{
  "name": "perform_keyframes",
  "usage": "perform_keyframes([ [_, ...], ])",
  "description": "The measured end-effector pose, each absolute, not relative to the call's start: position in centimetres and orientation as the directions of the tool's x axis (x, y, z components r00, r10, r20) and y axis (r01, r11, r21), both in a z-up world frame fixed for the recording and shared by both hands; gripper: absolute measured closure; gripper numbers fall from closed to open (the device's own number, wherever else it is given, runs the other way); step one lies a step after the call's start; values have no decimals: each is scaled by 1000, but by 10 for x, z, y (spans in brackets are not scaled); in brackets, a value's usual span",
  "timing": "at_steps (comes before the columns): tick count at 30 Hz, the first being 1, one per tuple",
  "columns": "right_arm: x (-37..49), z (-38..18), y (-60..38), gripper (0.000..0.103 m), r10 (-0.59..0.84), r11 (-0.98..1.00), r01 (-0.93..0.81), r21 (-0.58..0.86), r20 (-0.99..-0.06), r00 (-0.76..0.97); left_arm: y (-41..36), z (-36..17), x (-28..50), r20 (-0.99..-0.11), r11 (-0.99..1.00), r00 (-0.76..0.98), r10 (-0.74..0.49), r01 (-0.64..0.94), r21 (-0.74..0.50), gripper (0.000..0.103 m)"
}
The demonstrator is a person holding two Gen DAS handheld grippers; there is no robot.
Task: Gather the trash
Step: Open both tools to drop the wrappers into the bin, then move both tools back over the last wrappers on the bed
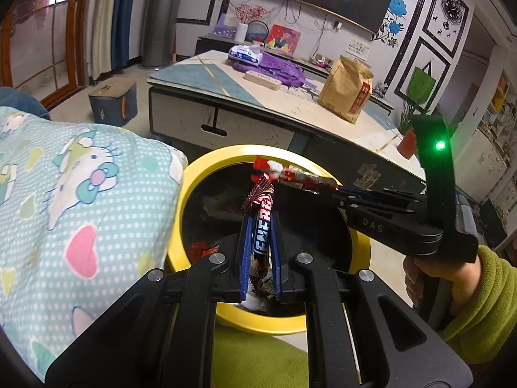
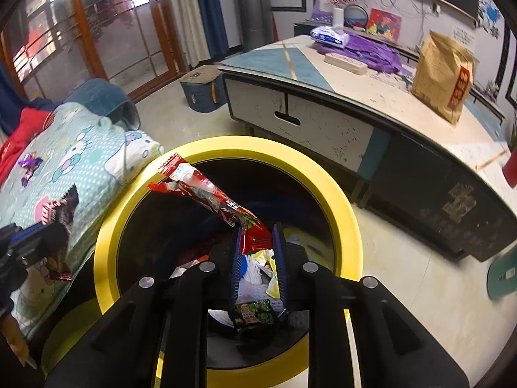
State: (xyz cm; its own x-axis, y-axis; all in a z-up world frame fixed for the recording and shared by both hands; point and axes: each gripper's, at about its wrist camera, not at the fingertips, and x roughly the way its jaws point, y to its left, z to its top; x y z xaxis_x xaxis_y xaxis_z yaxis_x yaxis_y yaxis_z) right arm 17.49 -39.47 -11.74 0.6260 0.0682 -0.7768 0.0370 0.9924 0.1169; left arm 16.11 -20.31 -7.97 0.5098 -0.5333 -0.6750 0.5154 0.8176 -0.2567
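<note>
Presently both of my claws hang over the yellow-rimmed bin [image 1: 206,174], which stands on the floor between the patterned blanket [image 1: 80,194] and the low table [image 1: 258,110].

Left claw [image 1: 260,223]: its blue fingers [image 1: 246,242] are pressed together on a dark snack wrapper [image 1: 263,226] with white lettering. The wrapper stands upright between the pads, its crimped top end sticking out past the tips, directly above the bin's dark opening.

Right claw [image 2: 258,239]: seen from its own camera, its fingers [image 2: 280,252] stand a little apart. A long red wrapper [image 2: 210,194] has its lower end between them and runs up and to the left over the rim of the bin. I cannot tell whether the pads are pressing on it; the left pad seems to touch it, while a gap shows at the right pad. From the left camera the same red wrapper pokes out of the right claw's tip, just above the wrapper in my left claw. A hand [image 1: 420,278] in a green sleeve [image 1: 484,297] holds that tool.

Bin contents: white paper, a yellow scrap and a green printed packet [image 2: 255,312] lie at the bottom.

Blanket: a purple wrapper [image 2: 29,165] lies loose on it.

Table top: a brown paper bag [image 1: 347,92], a purple bag [image 1: 278,64] and a white packet [image 1: 244,53].
</note>
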Motion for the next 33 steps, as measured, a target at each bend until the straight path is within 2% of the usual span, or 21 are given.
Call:
perform_keyframes([
  [4, 176, -114, -405, 81, 75, 987, 65, 150, -768, 635, -206, -84, 171, -681, 818, 498, -537, 506, -274, 95],
  [6, 176, -113, -410, 79, 74, 984, 79, 161, -763, 642, -205, -86, 176, -681, 819, 494, -540, 495, -289, 92],
  [9, 176, -110, -415, 74, 76, 980, 91, 177, -757, 649, -203, -88, 179, -682, 819, 490, -544, 486, -305, 74],
  [10, 176, -110, -416, 73, 75, 979, 94, 178, -756, 650, -201, -89, 179, -678, 818, 489, -549, 483, -314, 65],
  [12, 177, -109, -417, 72, 71, 980, 96, 175, -755, 652, -200, -89, 179, -676, 816, 486, -554, 479, -324, 58],
  [13, 176, -108, -416, 72, 69, 980, 98, 175, -754, 653, -199, -89, 179, -675, 817, 488, -554, 475, -327, 51],
  [14, 176, -107, -416, 70, 67, 979, 101, 175, -752, 656, -195, -89, 178, -671, 820, 495, -552, 467, -331, 40],
  [17, 173, -101, -412, 60, 62, 980, 101, 174, -737, 673, -184, -84, 178, -653, 825, 516, -554, 448, -345, 31],
  [18, 172, -97, -410, 57, 62, 980, 96, 173, -728, 683, -179, -82, 179, -650, 833, 531, -544, 434, -343, 25],
  [19, 171, -94, -408, 55, 59, 981, 93, 170, -719, 692, -174, -81, 179, -646, 841, 545, -535, 422, -340, 14],
  [20, 170, -89, -404, 52, 60, 981, 87, 170, -706, 706, -167, -79, 180, -638, 850, 566, -522, 402, -339, 11],
  [27, 163, -56, -361, 40, 155, 980, -46, 193, -603, 782, -110, -60, 188, -613, 907, 673, -414, 248, -340, 11],
  [33, 167, -38, -316, 37, 243, 967, -153, 203, -568, 786, -56, -38, 186, -584, 932, 753, -304, 107, -347, 11],
])
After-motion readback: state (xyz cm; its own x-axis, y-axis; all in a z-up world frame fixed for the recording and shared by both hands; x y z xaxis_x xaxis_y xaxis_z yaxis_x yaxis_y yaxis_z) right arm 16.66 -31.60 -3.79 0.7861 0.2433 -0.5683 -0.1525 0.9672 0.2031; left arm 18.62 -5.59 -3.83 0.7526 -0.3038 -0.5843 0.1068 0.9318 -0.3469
